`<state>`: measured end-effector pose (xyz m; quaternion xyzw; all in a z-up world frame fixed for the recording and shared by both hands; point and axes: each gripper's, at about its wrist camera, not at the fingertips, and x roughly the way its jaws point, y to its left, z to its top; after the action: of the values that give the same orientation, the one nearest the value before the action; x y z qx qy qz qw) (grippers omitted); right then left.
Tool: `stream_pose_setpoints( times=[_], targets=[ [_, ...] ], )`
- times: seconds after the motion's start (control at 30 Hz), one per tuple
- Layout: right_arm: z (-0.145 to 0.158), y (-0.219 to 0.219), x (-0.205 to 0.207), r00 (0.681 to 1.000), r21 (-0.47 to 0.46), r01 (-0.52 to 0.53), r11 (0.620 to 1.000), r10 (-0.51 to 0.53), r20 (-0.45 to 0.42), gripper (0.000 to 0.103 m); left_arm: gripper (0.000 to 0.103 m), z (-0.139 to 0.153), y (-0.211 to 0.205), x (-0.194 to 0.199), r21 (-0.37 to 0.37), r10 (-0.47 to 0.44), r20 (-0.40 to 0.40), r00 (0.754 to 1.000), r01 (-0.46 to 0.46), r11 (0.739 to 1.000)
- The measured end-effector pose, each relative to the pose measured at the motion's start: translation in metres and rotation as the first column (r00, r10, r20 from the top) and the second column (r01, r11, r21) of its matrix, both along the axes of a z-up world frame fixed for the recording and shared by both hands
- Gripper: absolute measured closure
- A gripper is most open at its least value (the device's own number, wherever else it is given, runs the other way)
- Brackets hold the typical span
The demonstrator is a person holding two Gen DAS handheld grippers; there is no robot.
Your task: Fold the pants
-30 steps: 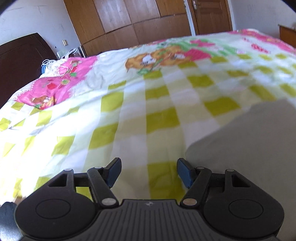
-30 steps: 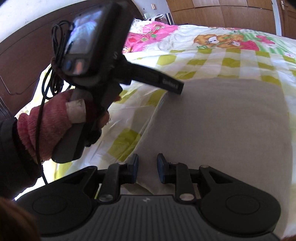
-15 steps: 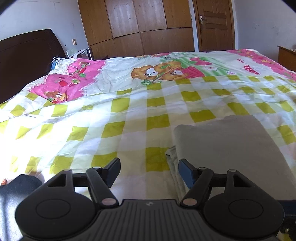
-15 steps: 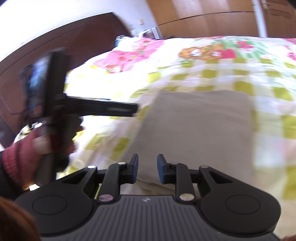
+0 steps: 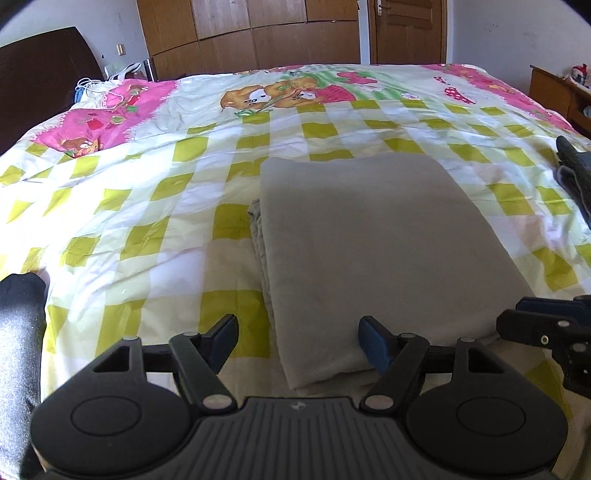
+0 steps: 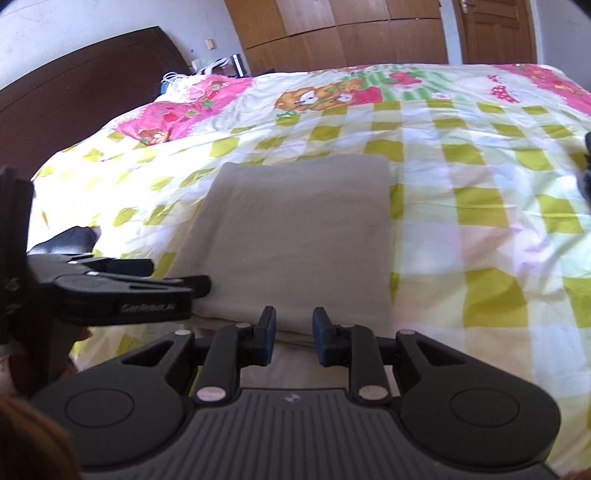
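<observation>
The grey pants [image 5: 373, 243] lie folded into a flat rectangle on the checked bedspread [image 5: 155, 206]. They also show in the right wrist view [image 6: 295, 236]. My left gripper [image 5: 297, 341] is open and empty, raised above the near left edge of the fold. My right gripper [image 6: 293, 338] has its jaws a small gap apart with nothing between them, above the near edge of the pants. The left gripper shows at the left of the right wrist view [image 6: 147, 284]. The right gripper's tip shows at the right of the left wrist view [image 5: 546, 325].
A dark garment [image 5: 576, 173] lies at the bed's right edge. A dark headboard [image 6: 74, 110] stands at the left. Wooden wardrobes [image 5: 258, 33] and a door [image 5: 406, 29] line the far wall. A wooden cabinet [image 5: 554, 92] stands at the right. Cables [image 5: 96, 85] lie by the pillow.
Both grippers have drawn back and risen from the pants. The whole folded rectangle is now in both views. The left gripper has dropped lower in the right wrist view.
</observation>
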<state>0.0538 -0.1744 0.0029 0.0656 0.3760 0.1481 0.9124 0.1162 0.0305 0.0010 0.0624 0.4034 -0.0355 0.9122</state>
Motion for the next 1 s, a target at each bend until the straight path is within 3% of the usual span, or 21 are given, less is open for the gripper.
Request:
stream_pose_setpoints(
  times=[0.33, 0.63, 1.0],
  targets=[
    [-0.020, -0.008, -0.007, 0.999, -0.038, 0.030, 0.999, -0.031, -0.042, 0.079, 0.018, -0.015, -0.005, -0.012, 0.026, -0.008, -0.047, 0.999, 0.010, 1.000],
    [-0.014, -0.015, -0.011, 0.998, -0.008, 0.057, 0.998, -0.057, -0.013, 0.079, 0.018, -0.020, -0.008, -0.021, 0.034, -0.013, -0.076, 0.997, 0.015, 0.999],
    [-0.018, -0.012, -0.023, 0.999, -0.017, 0.038, 0.999, -0.038, -0.028, 0.079, 0.018, -0.020, -0.009, -0.033, -0.003, -0.003, -0.086, 0.996, 0.003, 1.000]
  ],
)
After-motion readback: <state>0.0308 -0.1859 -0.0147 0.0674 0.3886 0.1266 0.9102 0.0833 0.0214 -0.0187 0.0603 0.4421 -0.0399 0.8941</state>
